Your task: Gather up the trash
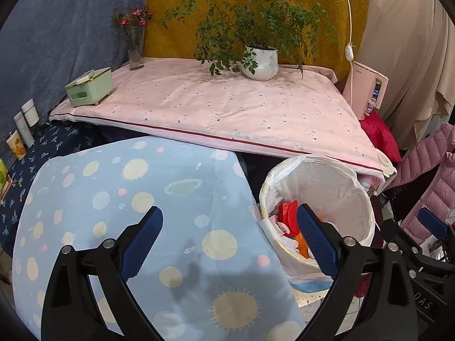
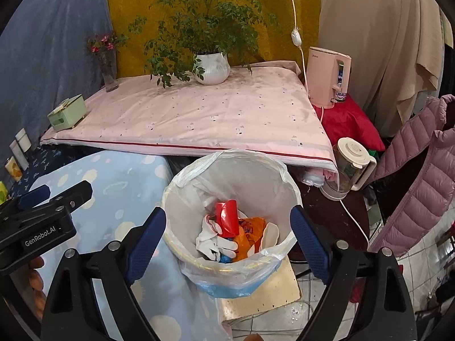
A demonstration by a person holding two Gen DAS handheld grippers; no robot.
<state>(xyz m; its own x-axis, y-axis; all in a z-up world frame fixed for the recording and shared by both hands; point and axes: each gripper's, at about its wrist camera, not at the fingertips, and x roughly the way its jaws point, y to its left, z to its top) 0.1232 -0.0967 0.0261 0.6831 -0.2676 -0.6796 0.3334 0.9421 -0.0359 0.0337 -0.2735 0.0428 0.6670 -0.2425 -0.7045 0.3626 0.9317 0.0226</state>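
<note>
Both my grippers, left (image 1: 230,241) and right (image 2: 227,241), gaped empty over the bin (image 2: 287,199); risk: snagging its loose liner (image 2: 199,159).

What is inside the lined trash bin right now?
Inside the trash bin: a red wrapper, crumpled white tissue, an orange plastic bag, a white spoon-like piece and a bit of blue. Anything under this pile is hidden.

Two downward wrist views, shared bin (image 1: 318,216)
</note>
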